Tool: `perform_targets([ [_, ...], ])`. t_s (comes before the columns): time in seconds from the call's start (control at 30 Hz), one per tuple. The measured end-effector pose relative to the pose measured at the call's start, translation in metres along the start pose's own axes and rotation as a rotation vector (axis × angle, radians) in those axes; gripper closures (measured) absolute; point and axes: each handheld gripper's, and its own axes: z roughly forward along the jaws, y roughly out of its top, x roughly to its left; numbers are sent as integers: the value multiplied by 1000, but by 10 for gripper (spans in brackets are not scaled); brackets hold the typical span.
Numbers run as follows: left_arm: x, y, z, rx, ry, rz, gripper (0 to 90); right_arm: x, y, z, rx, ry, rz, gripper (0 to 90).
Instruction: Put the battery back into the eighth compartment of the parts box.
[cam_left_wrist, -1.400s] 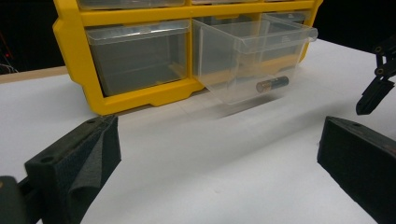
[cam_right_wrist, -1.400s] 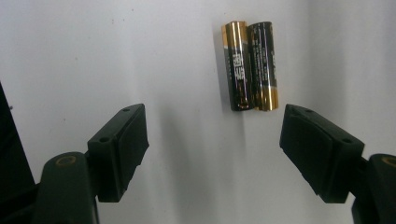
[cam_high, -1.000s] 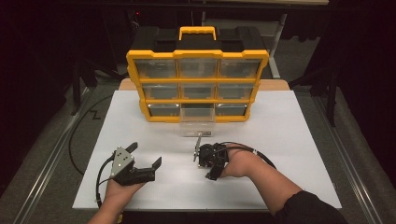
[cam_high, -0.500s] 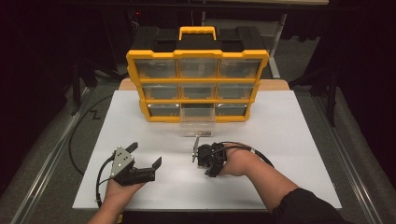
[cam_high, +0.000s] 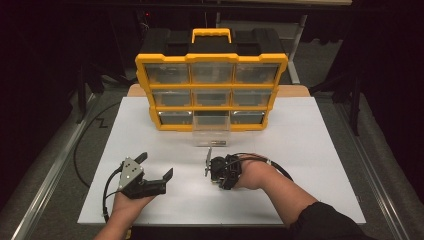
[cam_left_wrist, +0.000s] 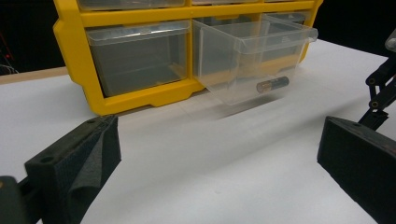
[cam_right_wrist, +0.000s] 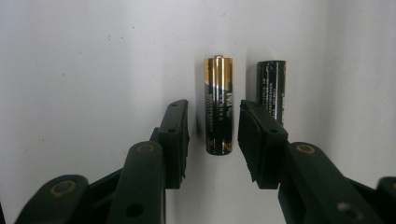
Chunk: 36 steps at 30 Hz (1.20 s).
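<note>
A gold-and-black battery (cam_right_wrist: 218, 105) lies on the white table between the jaws of my right gripper (cam_right_wrist: 214, 107). The jaws have just been closing around it, and a thin gap still shows on each side, so the pads do not press on it. A second, black battery (cam_right_wrist: 272, 86) lies just outside one jaw. In the high view my right gripper (cam_high: 215, 172) points down at the table's middle. My left gripper (cam_high: 156, 166) rests at the front left, wide open (cam_left_wrist: 223, 140) with nothing between its jaws.
A yellow drawer organizer (cam_high: 211, 90) stands at the back of the white table (cam_high: 320, 150). Its bottom middle clear drawer (cam_left_wrist: 252, 56) is pulled out and holds one battery (cam_left_wrist: 272, 84). Cables trail from both grippers toward the front edge.
Both hands have kept their places, and no object has shifted in the high view.
</note>
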Motion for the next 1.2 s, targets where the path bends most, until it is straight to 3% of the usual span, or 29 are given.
perform_targets([
  [0.6, 0, 0, 0, -3, 0, -4, 4, 1, 2, 3, 17, 16, -8, 774],
  [1.2, 0, 0, 0, 0, 2, -1, 4, 1, -1, -5, 12, 24, -11, 784],
])
